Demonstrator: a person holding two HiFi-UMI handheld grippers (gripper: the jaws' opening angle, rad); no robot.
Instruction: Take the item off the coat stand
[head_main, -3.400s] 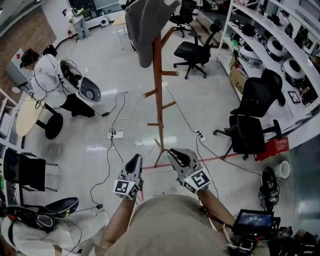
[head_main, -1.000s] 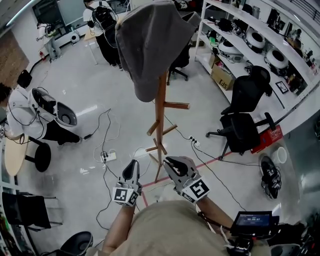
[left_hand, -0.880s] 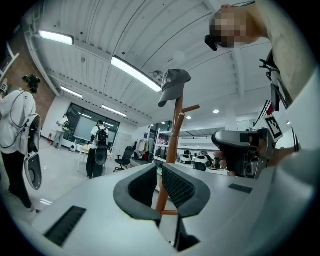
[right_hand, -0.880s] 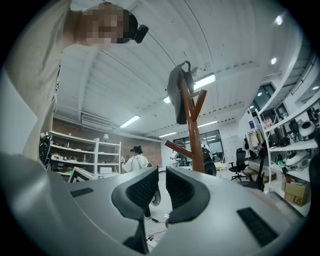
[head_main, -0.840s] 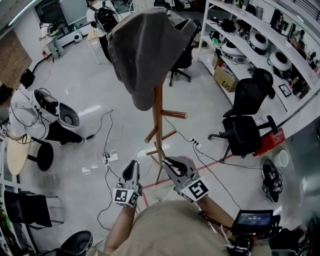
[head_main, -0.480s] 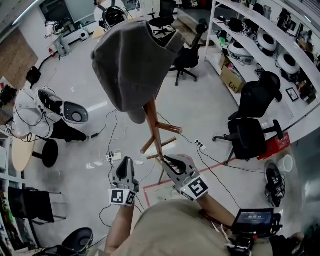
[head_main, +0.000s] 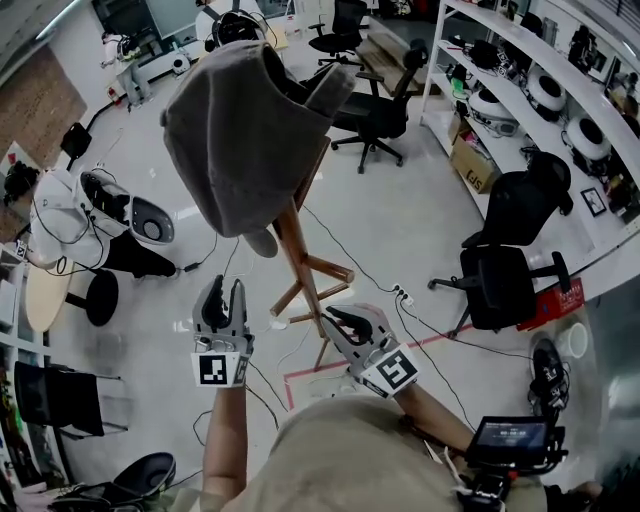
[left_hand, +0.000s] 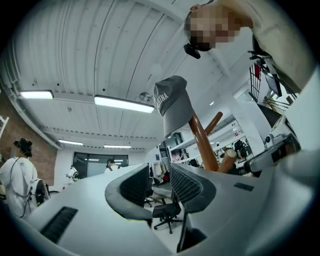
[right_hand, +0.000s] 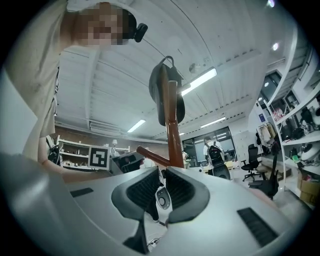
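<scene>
A grey cap (head_main: 245, 130) hangs on the top of a wooden coat stand (head_main: 297, 262) with side pegs. My left gripper (head_main: 222, 298) is raised to the left of the pole, below the cap. Its jaws have just been opening and nothing is between them. In the left gripper view the cap (left_hand: 172, 102) sits high on the brown pole (left_hand: 202, 145), beyond the gripper (left_hand: 160, 187). My right gripper (head_main: 345, 322) is lower, right of the pole, open and empty. In the right gripper view the cap (right_hand: 165, 90) tops the pole (right_hand: 173, 135) above the gripper (right_hand: 161, 192).
Black office chairs (head_main: 510, 270) stand to the right beside white shelving (head_main: 560, 90) with equipment. Cables and a power strip (head_main: 402, 294) lie on the floor near the stand's base. A seated person (head_main: 60, 225) is at the left, by a round table (head_main: 40, 290).
My left gripper has risen and shifted left, and its jaws have gone from shut to open. The cap and stand top look nearer. The right gripper has barely moved.
</scene>
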